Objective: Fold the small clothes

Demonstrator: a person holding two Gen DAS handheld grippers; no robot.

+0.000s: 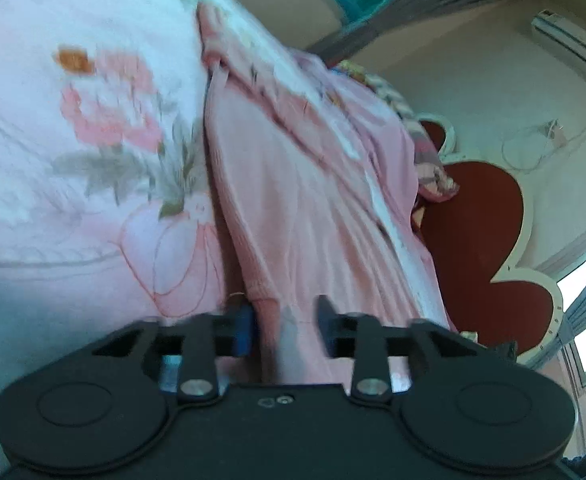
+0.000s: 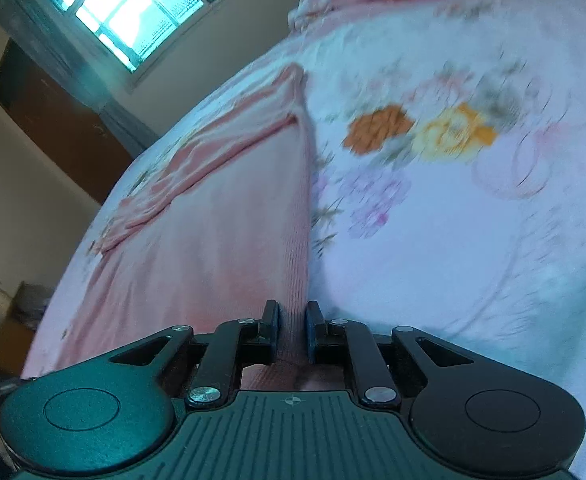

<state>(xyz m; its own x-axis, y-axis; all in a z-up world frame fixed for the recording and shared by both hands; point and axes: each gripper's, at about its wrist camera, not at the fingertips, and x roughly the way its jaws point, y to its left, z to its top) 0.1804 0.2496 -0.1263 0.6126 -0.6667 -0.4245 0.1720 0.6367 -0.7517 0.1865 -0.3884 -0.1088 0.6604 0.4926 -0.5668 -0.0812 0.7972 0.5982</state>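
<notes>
Right gripper [image 2: 292,320] pinches the edge of the pink garment [image 2: 221,216] lying on the floral bedspread [image 2: 453,240], while the left gripper [image 1: 285,320] stands spread around its hem, seemingly mid-fold; next, the left must close before lifting.

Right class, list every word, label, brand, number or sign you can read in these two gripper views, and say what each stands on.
None can be read.
The pink garment shows no print or tag.
The floral bedsheet carries only flowers.
The wall air conditioner is too small and blurred to show any brand.
The right gripper's base has only a crosshair mark, no letters.
</notes>
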